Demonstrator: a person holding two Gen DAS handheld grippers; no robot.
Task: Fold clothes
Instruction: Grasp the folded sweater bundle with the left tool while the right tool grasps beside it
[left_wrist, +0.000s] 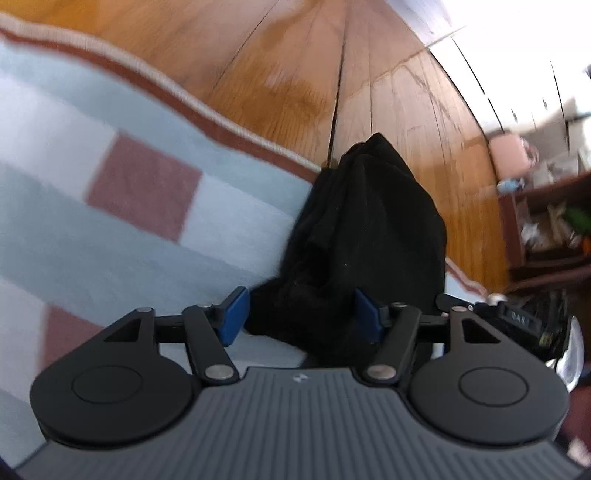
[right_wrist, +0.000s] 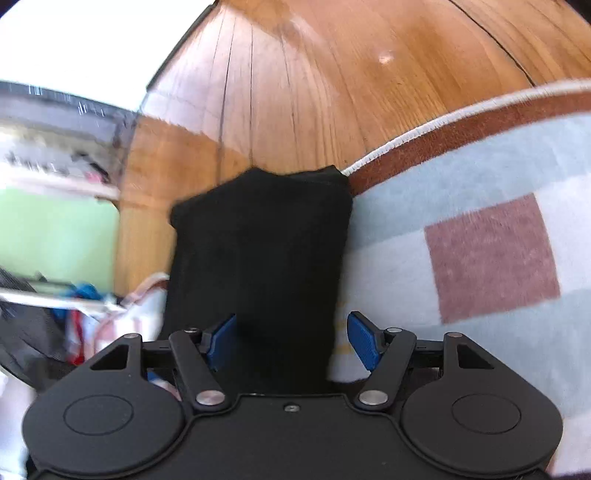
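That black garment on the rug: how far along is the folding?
Done: the black garment already looks folded into a narrow bundle lying across the rug's edge onto the wood floor. In hand: nothing is gripped; the left claw and right claw both stand open around its near end. Left: possibly one more fold, plus the jumbled clothes beside it.

The left black two-finger gripper with blue ribbed pads (left_wrist: 301, 315) points steeply downward, its jaws spread wide apart, pads pressing on nothing. The right black gripper with matching blue pads (right_wrist: 291, 341) tilts downward likewise, jaws equally wide.
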